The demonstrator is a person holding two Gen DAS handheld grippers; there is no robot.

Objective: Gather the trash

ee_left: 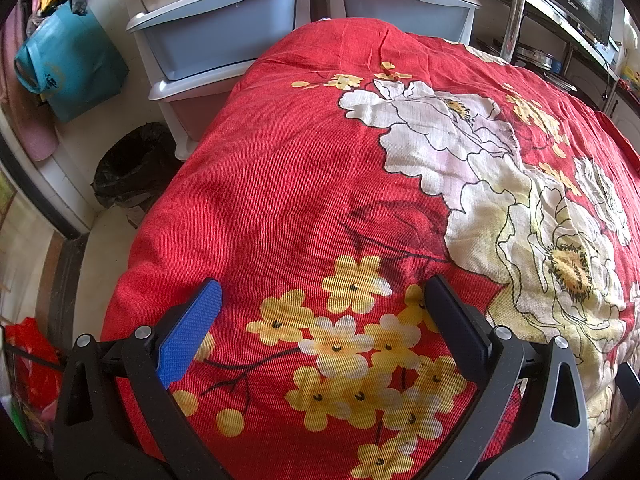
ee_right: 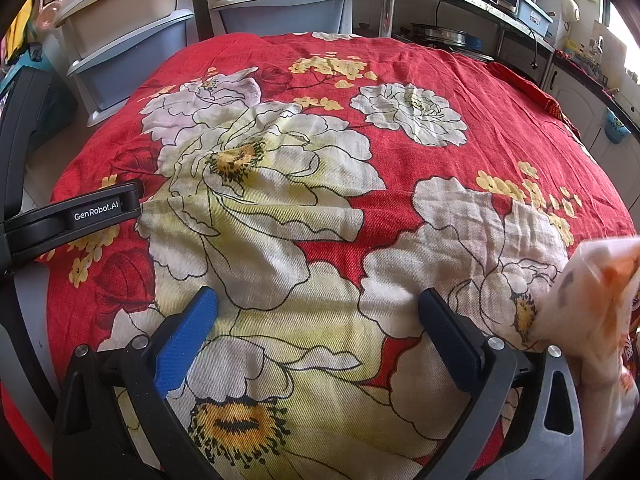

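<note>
Left claw [ee_left: 324, 308]: jaws wide apart, nothing between them. Only the red flowered cloth [ee_left: 304, 184] shows in the gap, and we cannot tell whether the fingers touch it or sit just above it.

Right claw [ee_right: 318, 312]: jaws likewise wide apart and bare. It points over the same cloth, across the big pale flower print.

Outward from the right claw: at its right side, close against the outer finger, sits a crumpled white-and-orange wrapper [ee_right: 596, 304]. It is blurred, so we cannot tell whether it lies on the cloth or is lifted off it. We take this as the trash. To the right claw's left, the body of the left claw shows over the cloth edge.

Outward from the left claw: far to its left and ahead, down on the floor [ee_left: 104, 256] beside the cloth edge, stands a bin with a black liner [ee_left: 132, 168], mouth open. Stacked drawers [ee_left: 216, 40] stand beyond it.

Judgement: we are at the reach step, with no piece gripped yet. Apart from the wrapper, the cloth ahead of both claws looks free of litter.

Next move, as we read it: swing the right claw rightward so the wrapper falls between the fingers, then close lightly, since thin film will crush and may slip. Carry-over to the bin crosses the left claw's side, so a handoff to that claw may suit better.
</note>
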